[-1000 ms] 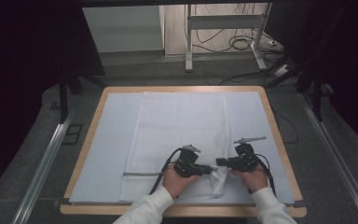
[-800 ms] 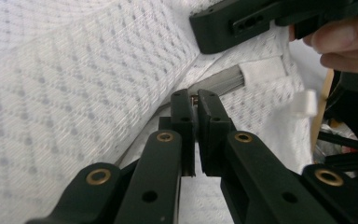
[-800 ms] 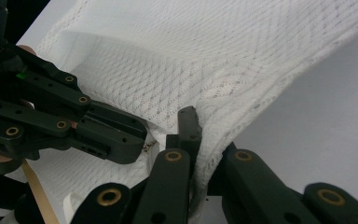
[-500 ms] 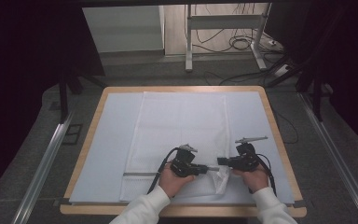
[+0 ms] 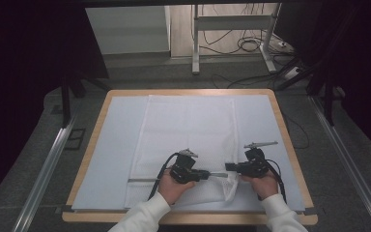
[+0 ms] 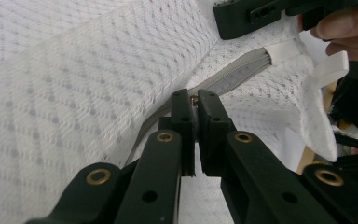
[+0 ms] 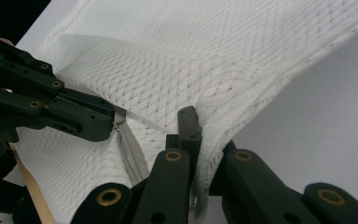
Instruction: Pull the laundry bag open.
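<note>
Looks like a zip-up job on the white mesh bag (image 5: 188, 125), spread flat on the pale mat (image 5: 111, 145) over the wooden table (image 5: 91, 159), with the zipper (image 5: 142, 180) along the near edge. Left gripper (image 5: 206, 174) pressed together on the little metal zipper pull (image 6: 194, 99), right gripper (image 5: 228, 167) clamped on a fold of mesh at the bag's near right corner, tips pointing at each other and close together. Plenty to go wrong from here, probably: tiny pull, slick pads, so a sideways tug could pop it right out of the left jaws. Could also snag loose mesh in the slider if the right side goes slack, since the fabric bunches up at that corner. Too hard a pull from the right and the whole bag likely slides across the mat instead of holding tension. On views: from the high view, just two black grippers nose to nose, no way to tell what is pinched. From the left gripper view, the brass-coloured pull right between the pads, plus a white tab (image 6: 330, 70) sticking out past the zipper end. From the right gripper view, mesh draped over one jaw and hiding it.
</note>
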`<state>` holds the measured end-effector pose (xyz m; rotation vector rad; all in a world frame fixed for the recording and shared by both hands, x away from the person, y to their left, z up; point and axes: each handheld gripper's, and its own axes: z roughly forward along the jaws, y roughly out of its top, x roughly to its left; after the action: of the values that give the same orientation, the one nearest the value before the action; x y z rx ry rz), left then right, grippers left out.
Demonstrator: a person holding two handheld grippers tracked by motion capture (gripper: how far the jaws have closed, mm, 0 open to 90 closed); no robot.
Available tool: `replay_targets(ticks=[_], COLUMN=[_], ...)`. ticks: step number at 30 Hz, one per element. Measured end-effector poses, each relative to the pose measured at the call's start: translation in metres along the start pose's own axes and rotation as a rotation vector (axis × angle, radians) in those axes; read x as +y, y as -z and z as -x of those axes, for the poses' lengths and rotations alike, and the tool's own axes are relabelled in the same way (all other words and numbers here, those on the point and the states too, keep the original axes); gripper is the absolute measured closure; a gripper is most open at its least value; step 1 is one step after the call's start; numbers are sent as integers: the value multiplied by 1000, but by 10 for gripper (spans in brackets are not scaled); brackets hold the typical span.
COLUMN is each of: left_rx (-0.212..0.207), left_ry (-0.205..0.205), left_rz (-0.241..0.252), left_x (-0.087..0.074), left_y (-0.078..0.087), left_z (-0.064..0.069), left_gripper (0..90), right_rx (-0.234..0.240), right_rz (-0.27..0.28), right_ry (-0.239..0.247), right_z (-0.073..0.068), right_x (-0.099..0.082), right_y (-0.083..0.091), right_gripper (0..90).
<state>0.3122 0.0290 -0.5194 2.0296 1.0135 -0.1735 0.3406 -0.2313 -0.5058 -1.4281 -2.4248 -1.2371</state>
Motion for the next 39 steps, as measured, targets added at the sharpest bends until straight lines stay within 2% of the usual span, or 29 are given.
replay_targets(ticks=[4, 9, 20, 35, 39], left_rx=[-5, 10, 19, 21, 24], left_ry=[-1, 6, 25, 31, 45], left_rz=[1, -11, -4, -13, -10], left_x=[0, -4, -13, -18, -20], left_y=[2, 3, 20, 23, 26], left_z=[0, -5, -15, -19, -23], left_gripper=[867, 866, 866, 866, 866], right_rx=[2, -8, 1, -11, -14], right_rz=[7, 4, 4, -5, -4], right_ry=[-3, 0, 0, 10, 10], right_z=[0, 0, -1, -1, -1], right_x=[0, 0, -1, -1, -1], right_y=[1, 1, 1, 0, 0], right_gripper=[884, 884, 884, 884, 884])
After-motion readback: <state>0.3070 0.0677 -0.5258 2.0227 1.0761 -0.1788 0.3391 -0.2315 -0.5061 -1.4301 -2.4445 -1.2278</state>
